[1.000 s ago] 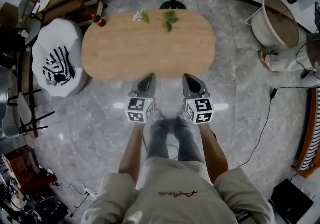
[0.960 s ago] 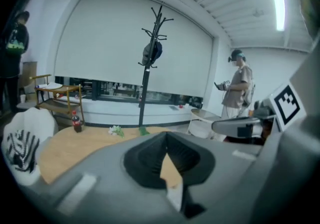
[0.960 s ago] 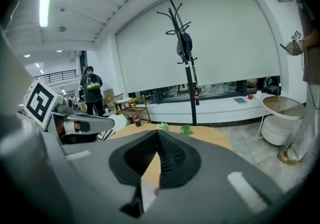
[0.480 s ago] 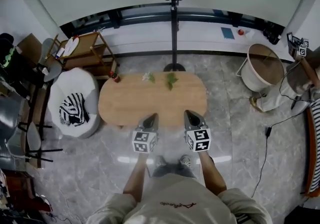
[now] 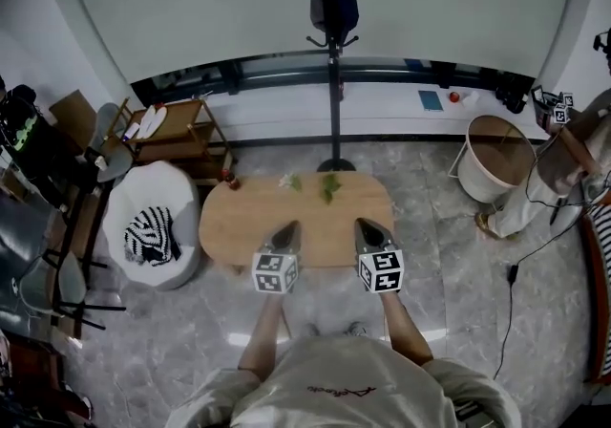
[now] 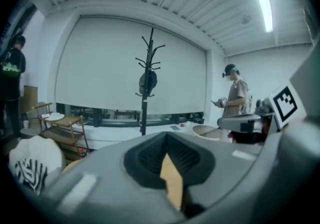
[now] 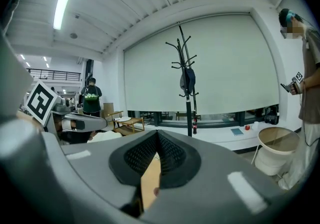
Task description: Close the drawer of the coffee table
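Stands on a grey marbled floor (image 5: 172,340): oval wooden coffee table (image 5: 277,216). Bears two things along its far edge, a white flower sprig (image 5: 289,182) and a green leafy sprig (image 5: 329,187), near each other but apart. Also rest on the floor: white beanbag chair (image 5: 143,259) just left of the table, coat stand (image 5: 333,82) behind it, round tub (image 5: 496,163) well to the right, black cable (image 5: 504,307) trailing nearer.

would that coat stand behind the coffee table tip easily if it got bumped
Probably top-heavy: the coat stand is a tall thin pole with a dark item hung high. Its round base looks small, so a high push may tip it.
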Available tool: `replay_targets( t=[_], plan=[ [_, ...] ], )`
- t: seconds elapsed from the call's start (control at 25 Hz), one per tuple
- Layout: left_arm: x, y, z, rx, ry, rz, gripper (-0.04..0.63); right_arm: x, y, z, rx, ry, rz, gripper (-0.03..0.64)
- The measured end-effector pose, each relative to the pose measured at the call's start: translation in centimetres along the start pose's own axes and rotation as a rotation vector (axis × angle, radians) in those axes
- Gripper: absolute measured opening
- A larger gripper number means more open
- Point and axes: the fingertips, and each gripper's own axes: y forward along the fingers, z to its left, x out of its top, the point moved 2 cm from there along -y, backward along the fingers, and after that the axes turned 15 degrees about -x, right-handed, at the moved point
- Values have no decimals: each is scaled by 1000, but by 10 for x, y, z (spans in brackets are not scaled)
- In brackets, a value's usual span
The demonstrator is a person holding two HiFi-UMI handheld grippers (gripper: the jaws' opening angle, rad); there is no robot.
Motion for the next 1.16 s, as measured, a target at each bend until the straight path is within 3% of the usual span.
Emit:
replay_targets(
  t=[0.48,1.16],
  plan=[
    [21,-4,2,1,4,-37,3,31,-2,5,8,-29,-45,5],
    [16,14,16,-14,23,-28,3,25,23,2,18,-47,-37,5]
  ],
)
